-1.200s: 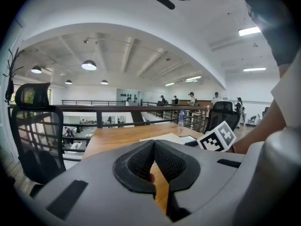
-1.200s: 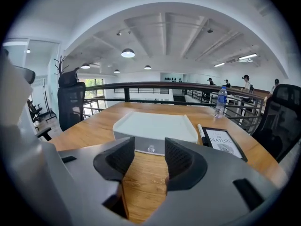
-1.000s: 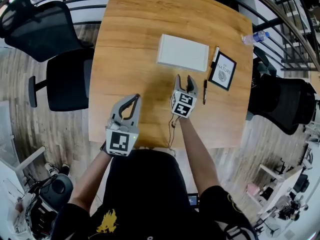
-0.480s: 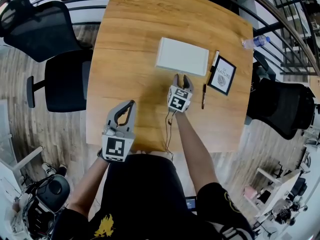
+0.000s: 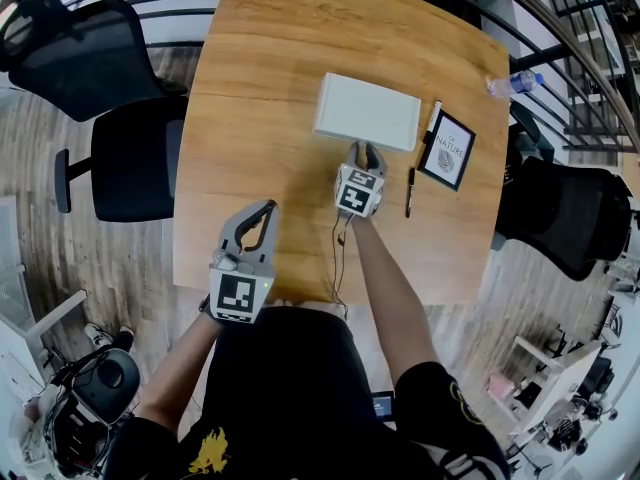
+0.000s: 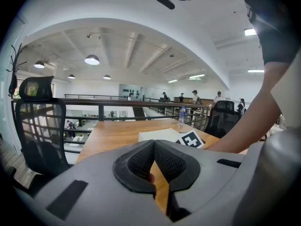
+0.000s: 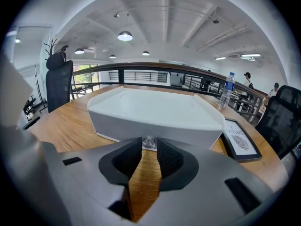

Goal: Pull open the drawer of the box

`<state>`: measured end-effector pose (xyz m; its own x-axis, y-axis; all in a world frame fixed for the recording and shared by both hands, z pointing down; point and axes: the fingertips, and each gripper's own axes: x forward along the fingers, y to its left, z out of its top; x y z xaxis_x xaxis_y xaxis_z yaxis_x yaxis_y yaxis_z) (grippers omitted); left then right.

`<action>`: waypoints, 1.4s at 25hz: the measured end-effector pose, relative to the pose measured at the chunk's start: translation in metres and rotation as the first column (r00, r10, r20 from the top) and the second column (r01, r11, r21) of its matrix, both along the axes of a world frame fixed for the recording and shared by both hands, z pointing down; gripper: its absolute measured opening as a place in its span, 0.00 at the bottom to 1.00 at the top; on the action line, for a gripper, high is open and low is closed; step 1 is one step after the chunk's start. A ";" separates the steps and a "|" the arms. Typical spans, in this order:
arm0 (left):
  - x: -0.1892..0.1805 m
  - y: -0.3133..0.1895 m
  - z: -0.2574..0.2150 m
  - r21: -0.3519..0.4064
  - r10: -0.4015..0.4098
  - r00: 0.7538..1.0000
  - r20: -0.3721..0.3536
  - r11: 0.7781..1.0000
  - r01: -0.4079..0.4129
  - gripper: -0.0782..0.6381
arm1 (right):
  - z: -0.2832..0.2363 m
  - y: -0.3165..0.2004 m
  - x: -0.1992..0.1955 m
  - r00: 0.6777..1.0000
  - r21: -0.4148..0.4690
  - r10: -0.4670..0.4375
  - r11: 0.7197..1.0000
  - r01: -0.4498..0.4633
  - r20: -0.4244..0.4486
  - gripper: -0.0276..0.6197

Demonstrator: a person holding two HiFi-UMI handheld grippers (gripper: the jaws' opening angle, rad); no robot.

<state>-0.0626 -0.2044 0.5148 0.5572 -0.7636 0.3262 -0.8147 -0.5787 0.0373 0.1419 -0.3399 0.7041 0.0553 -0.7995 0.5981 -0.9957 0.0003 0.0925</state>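
A flat white box (image 5: 367,111) lies on the wooden table (image 5: 250,78). In the right gripper view its front wall (image 7: 155,121) fills the middle, with a small clear drawer knob (image 7: 149,142) low at its centre. My right gripper (image 5: 365,150) (image 7: 149,147) is at that front wall. Its jaws have just been closing, and the knob sits between the tips with only a sliver of gap on each side. My left gripper (image 5: 265,210) (image 6: 154,147) hangs over the near left of the table, shut and empty.
A framed picture (image 5: 447,149) (image 7: 240,140), a black pen (image 5: 410,190) and a marker (image 5: 431,118) lie right of the box. A water bottle (image 5: 510,84) stands at the right edge. Black office chairs (image 5: 130,158) (image 5: 565,208) flank the table.
My right gripper has moved forward up to the box's front and its jaws have narrowed around the knob. The left gripper has stayed about where it was.
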 end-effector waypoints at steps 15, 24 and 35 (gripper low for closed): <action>0.006 0.007 0.005 -0.011 0.003 1.000 0.007 1.000 -0.003 0.13 | 0.004 0.001 0.004 1.000 -0.012 -0.003 1.000 0.002 -0.020 0.15; 0.003 0.007 0.005 -0.016 0.003 1.000 0.006 1.000 -0.003 0.13 | 0.004 0.001 0.002 1.000 -0.017 0.006 1.000 -0.006 -0.028 0.15; 0.003 0.008 0.008 -0.015 0.011 1.000 0.008 1.000 -0.011 0.13 | 0.009 0.007 0.002 1.000 -0.025 0.013 1.000 -0.014 -0.026 0.15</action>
<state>-0.0601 -0.1966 0.5232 0.5627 -0.7525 0.3422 -0.8087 -0.5869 0.0393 0.1436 -0.3334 0.7132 0.0814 -0.7834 0.6161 -0.9930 -0.0104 0.1180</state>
